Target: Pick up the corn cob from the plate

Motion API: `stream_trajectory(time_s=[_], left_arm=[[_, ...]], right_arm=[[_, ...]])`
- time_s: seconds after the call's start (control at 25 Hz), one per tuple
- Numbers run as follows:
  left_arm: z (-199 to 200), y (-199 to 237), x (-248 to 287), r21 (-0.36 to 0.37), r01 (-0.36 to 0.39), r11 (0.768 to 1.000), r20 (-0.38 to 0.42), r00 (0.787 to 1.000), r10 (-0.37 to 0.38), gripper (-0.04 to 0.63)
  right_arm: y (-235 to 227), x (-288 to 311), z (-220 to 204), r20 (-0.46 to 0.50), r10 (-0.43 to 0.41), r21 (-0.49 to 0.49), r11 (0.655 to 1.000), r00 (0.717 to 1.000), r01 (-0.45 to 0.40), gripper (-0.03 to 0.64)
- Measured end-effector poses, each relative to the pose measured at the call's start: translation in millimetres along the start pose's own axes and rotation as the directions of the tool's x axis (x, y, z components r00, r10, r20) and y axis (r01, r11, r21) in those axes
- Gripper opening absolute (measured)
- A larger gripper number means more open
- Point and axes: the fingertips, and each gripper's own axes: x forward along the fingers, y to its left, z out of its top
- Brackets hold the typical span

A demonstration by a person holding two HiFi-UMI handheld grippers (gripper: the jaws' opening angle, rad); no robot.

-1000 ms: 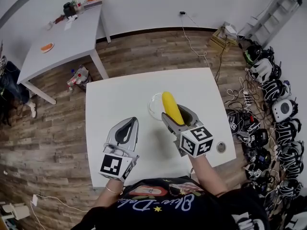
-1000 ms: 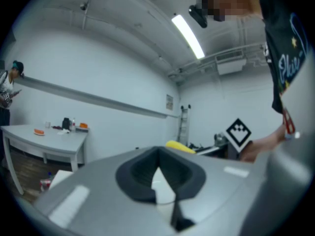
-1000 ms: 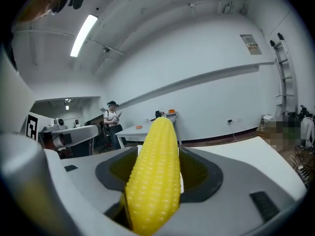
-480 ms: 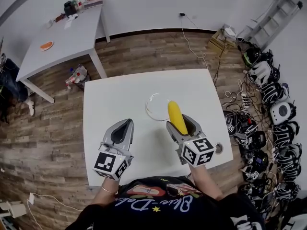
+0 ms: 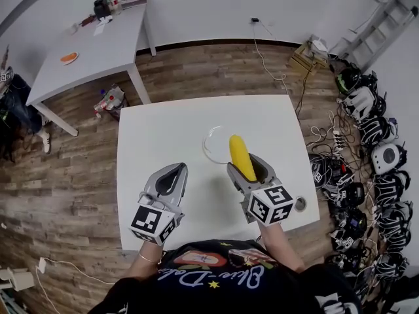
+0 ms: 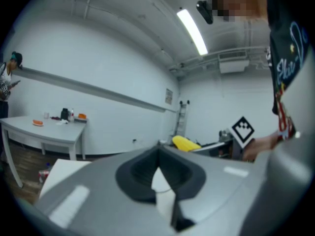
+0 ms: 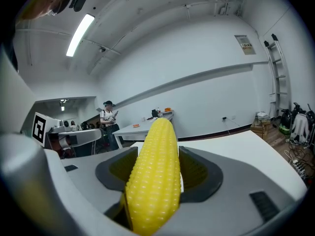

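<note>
A yellow corn cob [image 5: 240,156] lies lengthwise between the jaws of my right gripper [image 5: 244,165], which is shut on it and held above the white table [image 5: 160,133]. In the right gripper view the corn cob [image 7: 153,181] fills the gap and sticks out past the dark pads [image 7: 199,173]. A clear glass plate [image 5: 211,145] sits on the table just beyond and left of the cob, with nothing on it. My left gripper [image 5: 177,169] hovers near the table's front left, shut and holding nothing. From the left gripper view the corn cob [image 6: 185,142] shows off to the right.
A second white table [image 5: 88,54] with small items stands at the far left, a person beside it. Headsets and cables [image 5: 366,129] crowd the floor to the right, near a ladder [image 5: 376,18]. A round hole [image 5: 300,204] marks the table's near right corner.
My right gripper has drawn back a little from the plate toward the table's near side, carrying the corn cob. The left gripper has hardly moved.
</note>
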Motion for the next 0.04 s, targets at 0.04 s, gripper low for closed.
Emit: stream_trajectory(time_s=[0.04], left_arm=[[-0.1,0.9,-1.2,0.003,-0.001,1.000,-0.001,1.000,0.001,-0.008]], right_arm=[[1.7,1.2,0.5,0.002,0.002,-0.001,1.000,1.000,-0.002,0.265]])
